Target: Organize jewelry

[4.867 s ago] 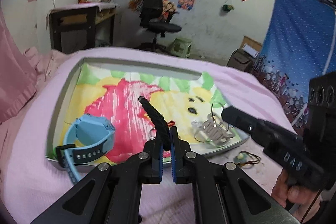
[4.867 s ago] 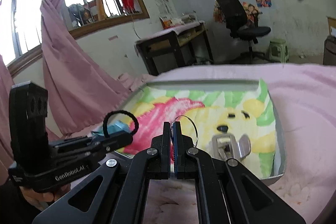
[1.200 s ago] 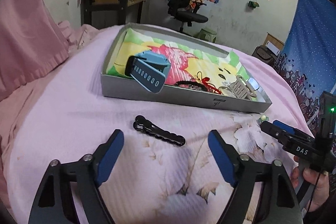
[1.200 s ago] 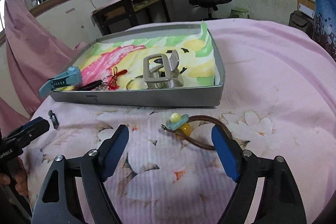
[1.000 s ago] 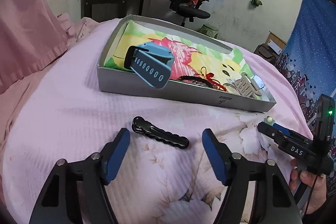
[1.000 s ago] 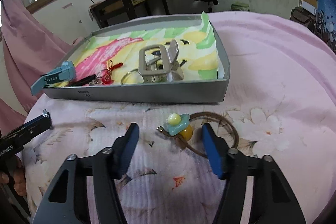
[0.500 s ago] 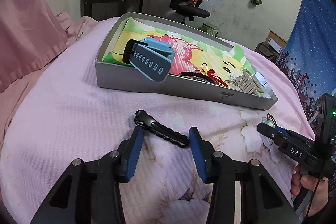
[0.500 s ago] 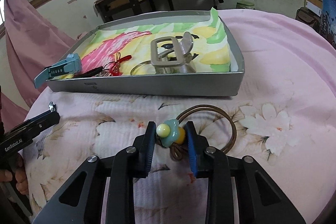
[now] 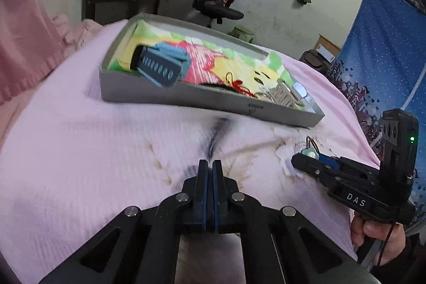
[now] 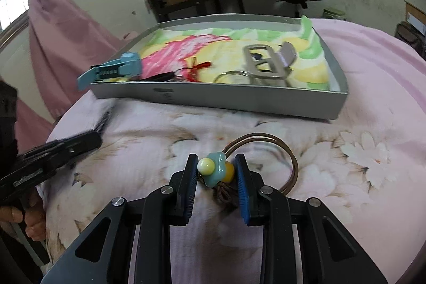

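Two grippers, both closed on something.

Left wrist view: the left gripper (image 9: 210,164) sits at the bottom middle, and its jaws have just snapped together so the blue pads meet. A black scalloped hair clip (image 9: 213,140) pokes out from the tips as a dark motion-blurred streak. It looks pinched by its near end, though the blur makes that hard to confirm. Everything sits on a pink floral bedspread (image 9: 80,151). Above the clip, across the middle of the frame, is a shallow grey tray (image 9: 213,100) lined with a bright cartoon print. A light blue wristwatch (image 9: 162,65) hangs over the tray's left front wall. At the right edge, a hand (image 9: 378,236) holds the right gripper (image 9: 300,159).

Right wrist view: the right gripper's jaws have just been closing, and they're about a quarter open. The pads press both sides of the teal flower charm on a brown elastic hair tie (image 10: 217,175). The tie's loop lies on the bedspread to the right of the fingers, in the lower centre of the frame, short of the tray's front wall. Inside the tray there's a silver metal hair claw (image 10: 266,60) toward the right and a red thread trinket (image 10: 197,67) in the middle. The left gripper (image 10: 95,136) comes in from the left edge, with the blurred clip at its tip.
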`<action>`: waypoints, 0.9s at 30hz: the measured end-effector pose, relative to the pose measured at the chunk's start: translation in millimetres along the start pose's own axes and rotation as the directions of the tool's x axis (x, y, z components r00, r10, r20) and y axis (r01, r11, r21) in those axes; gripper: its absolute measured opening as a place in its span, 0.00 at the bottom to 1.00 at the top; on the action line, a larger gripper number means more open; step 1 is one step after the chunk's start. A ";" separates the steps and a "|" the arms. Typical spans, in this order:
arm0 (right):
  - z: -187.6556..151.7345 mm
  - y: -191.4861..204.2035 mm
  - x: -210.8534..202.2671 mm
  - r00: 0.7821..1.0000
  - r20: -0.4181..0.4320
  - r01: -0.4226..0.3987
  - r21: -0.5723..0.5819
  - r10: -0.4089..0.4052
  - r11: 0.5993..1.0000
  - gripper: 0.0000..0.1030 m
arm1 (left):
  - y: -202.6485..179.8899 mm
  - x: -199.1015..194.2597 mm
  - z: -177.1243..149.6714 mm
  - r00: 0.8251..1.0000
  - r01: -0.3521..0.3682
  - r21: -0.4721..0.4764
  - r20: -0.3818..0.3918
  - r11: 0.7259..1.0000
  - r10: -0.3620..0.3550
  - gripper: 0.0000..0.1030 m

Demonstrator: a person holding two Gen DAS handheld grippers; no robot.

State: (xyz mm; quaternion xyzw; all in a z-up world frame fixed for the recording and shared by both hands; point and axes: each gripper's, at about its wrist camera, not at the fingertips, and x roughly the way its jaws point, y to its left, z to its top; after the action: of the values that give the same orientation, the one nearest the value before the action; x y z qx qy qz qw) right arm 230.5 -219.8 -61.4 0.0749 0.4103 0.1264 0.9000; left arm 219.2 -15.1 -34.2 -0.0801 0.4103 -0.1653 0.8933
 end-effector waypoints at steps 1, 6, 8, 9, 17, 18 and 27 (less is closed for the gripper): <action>-1.0 2.5 -0.7 1.000 0.001 -0.002 -0.008 0.002 1.000 0.24 | 0.4 0.1 -0.8 1.000 0.004 -0.002 -0.003 1.000 -0.004 0.02; -2.8 6.2 -2.3 1.000 0.000 -0.008 -0.026 0.008 1.000 0.24 | 0.5 0.3 -0.4 1.000 0.019 -0.004 -0.004 1.000 -0.019 0.02; -2.7 5.4 -2.8 1.000 0.001 -0.009 -0.023 0.009 1.000 0.24 | -1.3 1.3 0.4 0.999 0.031 0.003 -0.007 1.000 -0.031 0.02; -2.0 4.9 -2.3 1.000 0.001 -0.009 -0.022 0.009 1.000 0.24 | -2.8 2.8 1.7 0.999 0.039 0.010 -0.011 0.999 -0.039 0.02; 0.8 -4.9 0.8 1.000 0.006 -0.026 0.024 0.026 0.999 0.24 | -18.6 22.7 20.1 0.997 0.031 0.064 -0.078 0.998 -0.026 0.30; 0.7 -5.8 1.3 1.000 0.006 -0.029 0.028 0.029 0.999 0.24 | -20.1 24.5 21.2 0.997 0.029 0.076 -0.079 0.997 -0.023 0.44; 4.4 -16.3 3.4 0.999 0.018 -0.048 0.071 0.047 0.996 0.24 | -39.0 44.0 31.7 0.993 -0.022 0.196 -0.109 0.980 0.044 0.54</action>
State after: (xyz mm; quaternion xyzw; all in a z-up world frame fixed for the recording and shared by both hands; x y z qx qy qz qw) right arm 238.7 -234.5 -64.8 0.1175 0.4054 0.1323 0.8968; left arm 261.2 -67.2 -33.8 0.0235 0.4431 -0.1940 0.8749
